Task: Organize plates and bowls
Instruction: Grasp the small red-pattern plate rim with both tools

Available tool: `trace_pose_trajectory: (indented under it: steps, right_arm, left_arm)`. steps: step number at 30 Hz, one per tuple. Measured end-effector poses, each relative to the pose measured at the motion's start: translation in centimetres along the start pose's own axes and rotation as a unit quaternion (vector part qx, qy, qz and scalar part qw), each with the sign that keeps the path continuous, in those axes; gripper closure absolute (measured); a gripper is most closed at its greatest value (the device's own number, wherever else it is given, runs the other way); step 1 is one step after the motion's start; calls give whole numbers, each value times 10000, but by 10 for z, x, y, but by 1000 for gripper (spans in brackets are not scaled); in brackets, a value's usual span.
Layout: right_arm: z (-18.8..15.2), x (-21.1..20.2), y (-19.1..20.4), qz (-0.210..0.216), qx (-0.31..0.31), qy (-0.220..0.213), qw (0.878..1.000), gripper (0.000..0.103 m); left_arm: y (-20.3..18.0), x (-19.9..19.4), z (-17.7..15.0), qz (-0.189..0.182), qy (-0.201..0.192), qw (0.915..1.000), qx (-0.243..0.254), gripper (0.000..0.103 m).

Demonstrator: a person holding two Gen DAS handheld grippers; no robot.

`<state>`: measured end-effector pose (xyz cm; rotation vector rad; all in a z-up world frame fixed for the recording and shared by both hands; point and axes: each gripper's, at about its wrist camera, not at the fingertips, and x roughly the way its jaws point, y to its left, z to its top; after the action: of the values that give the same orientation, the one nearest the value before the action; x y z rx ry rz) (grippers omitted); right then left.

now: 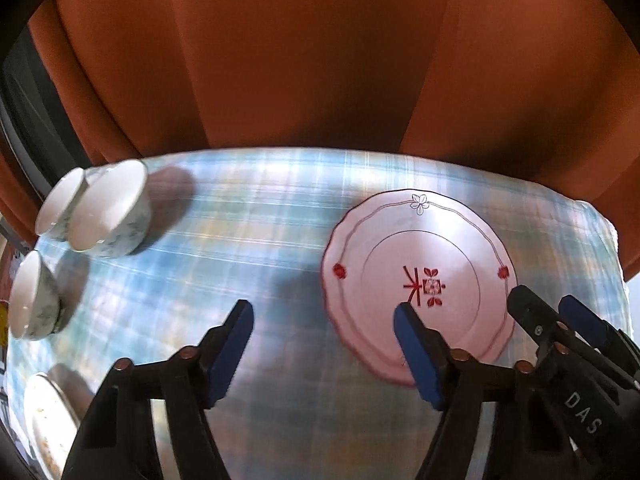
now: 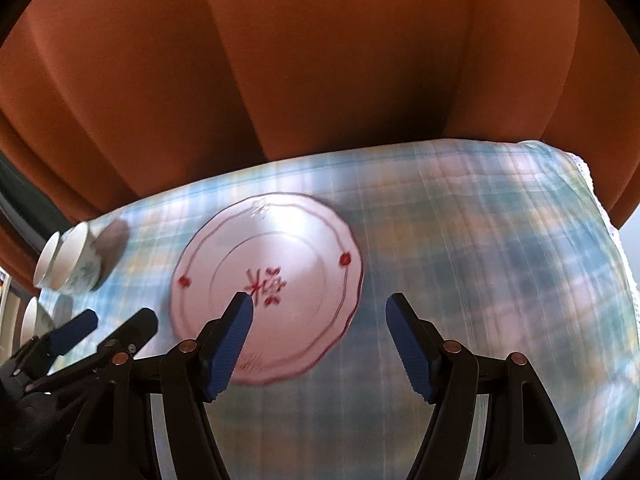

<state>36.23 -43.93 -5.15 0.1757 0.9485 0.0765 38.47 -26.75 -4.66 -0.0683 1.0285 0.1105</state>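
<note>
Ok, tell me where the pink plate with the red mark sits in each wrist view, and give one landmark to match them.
Left wrist view: the pink plate lies right of centre on the plaid tablecloth, behind the left tongs' right-hand pad.
Right wrist view: the plate lies left of centre, behind the right tongs' left-hand pad.
Shared landmark: the pair of white bowls far left, before the orange curtain.

Both wrist cameras look steeply down, close over the table; both share the plate (image 1: 420, 276), somewhat blurred rightward.
</note>
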Motion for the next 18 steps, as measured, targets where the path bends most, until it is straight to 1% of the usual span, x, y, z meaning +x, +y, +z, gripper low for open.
trace_pose_trajectory:
  steps: [1,5,8,11,15,18]
  right_arm:
    - [3,7,-2,-10,5,8,10000,31]
    - [13,33,-8,17,48,62,10000,36]
    - [16,49,-8,-25,19,128,9999,41]
    - [19,63,-9,-58,42,220,9997,43]
    - [21,77,-9,-85,34,332,9994,49]
    - [21,85,-7,-98,-29,393,9992,53]
  left_arm:
    - [-3,8,4,-13,66,9999,-78,39]
    - [-10,30,10,75,104,9999,-49,39]
    - [-13,48,14,57,176,9998,-31,40]
    - [-16,58,15,41,254,9997,-19,43]
    - [-21,70,15,-4,352,9993,118,48]
    - [-23,73,14,54,401,9990,197,51]
